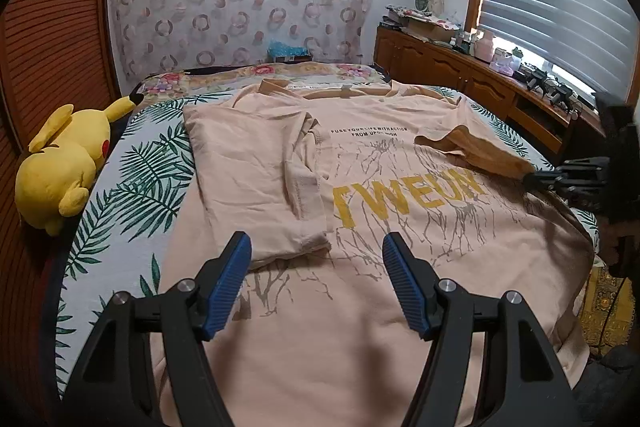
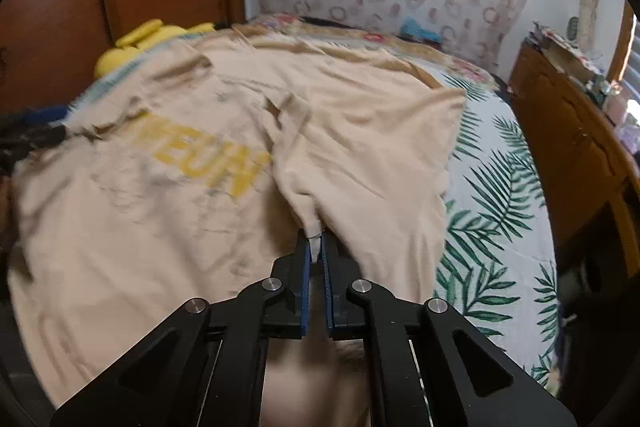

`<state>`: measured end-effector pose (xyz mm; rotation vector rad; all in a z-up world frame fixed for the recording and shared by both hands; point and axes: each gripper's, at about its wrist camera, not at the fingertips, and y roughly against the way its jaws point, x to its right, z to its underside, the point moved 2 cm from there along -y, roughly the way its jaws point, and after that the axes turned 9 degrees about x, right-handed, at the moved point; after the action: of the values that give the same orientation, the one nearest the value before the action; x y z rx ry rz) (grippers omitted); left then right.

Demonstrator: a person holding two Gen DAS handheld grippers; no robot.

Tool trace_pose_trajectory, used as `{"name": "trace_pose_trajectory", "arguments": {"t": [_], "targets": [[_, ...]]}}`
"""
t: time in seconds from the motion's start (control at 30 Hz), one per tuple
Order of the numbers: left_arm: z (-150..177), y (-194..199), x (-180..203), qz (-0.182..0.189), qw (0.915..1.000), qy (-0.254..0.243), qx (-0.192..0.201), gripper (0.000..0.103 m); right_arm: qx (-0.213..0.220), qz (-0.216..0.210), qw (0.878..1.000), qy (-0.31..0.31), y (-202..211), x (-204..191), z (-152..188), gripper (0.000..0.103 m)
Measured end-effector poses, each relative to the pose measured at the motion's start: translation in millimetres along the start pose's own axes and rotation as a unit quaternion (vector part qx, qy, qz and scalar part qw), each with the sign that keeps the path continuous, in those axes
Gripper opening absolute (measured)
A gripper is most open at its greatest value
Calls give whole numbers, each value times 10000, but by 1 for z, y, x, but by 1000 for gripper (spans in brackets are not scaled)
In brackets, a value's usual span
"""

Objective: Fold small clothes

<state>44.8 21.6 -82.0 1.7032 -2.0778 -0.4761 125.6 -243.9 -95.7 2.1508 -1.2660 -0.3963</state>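
Observation:
A peach T-shirt (image 1: pixel 380 187) with yellow letters lies flat, print side up, on the bed. Its left side is folded inward over the body, sleeve (image 1: pixel 304 179) on top. My left gripper (image 1: pixel 316 247) hovers open just above the shirt near the lower end of that fold, with nothing between its blue pads. In the right wrist view my right gripper (image 2: pixel 316 247) is shut on a pinch of the T-shirt (image 2: pixel 160 207) at its right sleeve edge. In the left wrist view the right gripper (image 1: pixel 532 177) holds that sleeve (image 1: pixel 472 151) lifted off the shirt.
A leaf-print sheet (image 1: pixel 132 187) covers the bed, with a floral pillow (image 1: pixel 260 75) at its head. A yellow plush toy (image 1: pixel 64 163) lies at the left edge by a wooden panel. A cluttered wooden dresser (image 1: pixel 460 71) runs along the right side under the blinds.

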Motion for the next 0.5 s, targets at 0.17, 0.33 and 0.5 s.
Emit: {"name": "trace_pose_trajectory", "arguments": {"t": [0.17, 0.33, 0.5], "targets": [[-2, 2, -1, 1, 10000, 30, 35, 68, 360, -415, 9985, 6, 27, -16, -19, 3], [-4, 2, -2, -19, 10000, 18, 35, 68, 361, -536, 9979, -54, 28, -22, -25, 14], [-7, -4, -6, -56, 10000, 2, -40, 68, 370, -454, 9983, -74, 25, -23, -26, 27]]}}
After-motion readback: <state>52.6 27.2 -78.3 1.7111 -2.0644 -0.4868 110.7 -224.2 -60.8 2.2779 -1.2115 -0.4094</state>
